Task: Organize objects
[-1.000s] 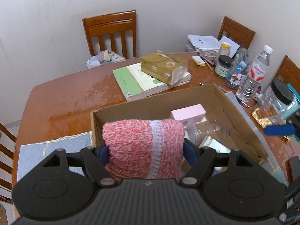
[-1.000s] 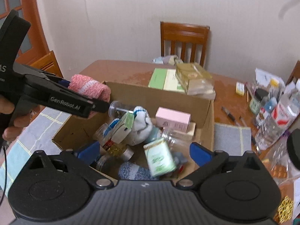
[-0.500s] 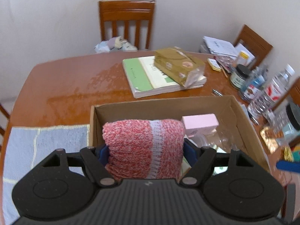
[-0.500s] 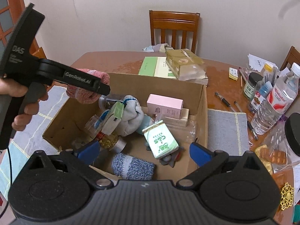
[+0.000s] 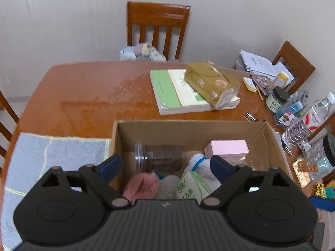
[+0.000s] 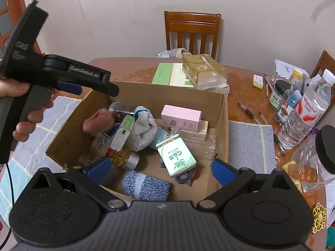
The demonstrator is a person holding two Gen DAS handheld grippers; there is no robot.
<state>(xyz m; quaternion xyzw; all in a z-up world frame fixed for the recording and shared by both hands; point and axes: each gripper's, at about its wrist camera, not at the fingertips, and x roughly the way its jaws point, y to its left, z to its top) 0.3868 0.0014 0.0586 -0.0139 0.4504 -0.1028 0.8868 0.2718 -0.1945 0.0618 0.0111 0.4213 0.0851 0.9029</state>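
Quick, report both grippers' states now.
Left gripper: open, jaws just opened; the pink knit roll is in the cardboard box, no longer gripped.
Right gripper: open, holding nothing.

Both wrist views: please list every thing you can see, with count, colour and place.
cardboard box: 1, brown, table middle
knitted roll: 1, pink, in box, left
knitted roll, second: 1, blue-grey, in box, near side
tissue pack: 1, green-white, in box
pink carton: 1, in box, far side
white sock: 1, in box
books: stack, green-white, behind box
gold packet: 1, on books
water bottle: 1, clear, right
chairs: several, brown, around table
left gripper: open over box, empty; jaws just opened
right gripper: open, empty
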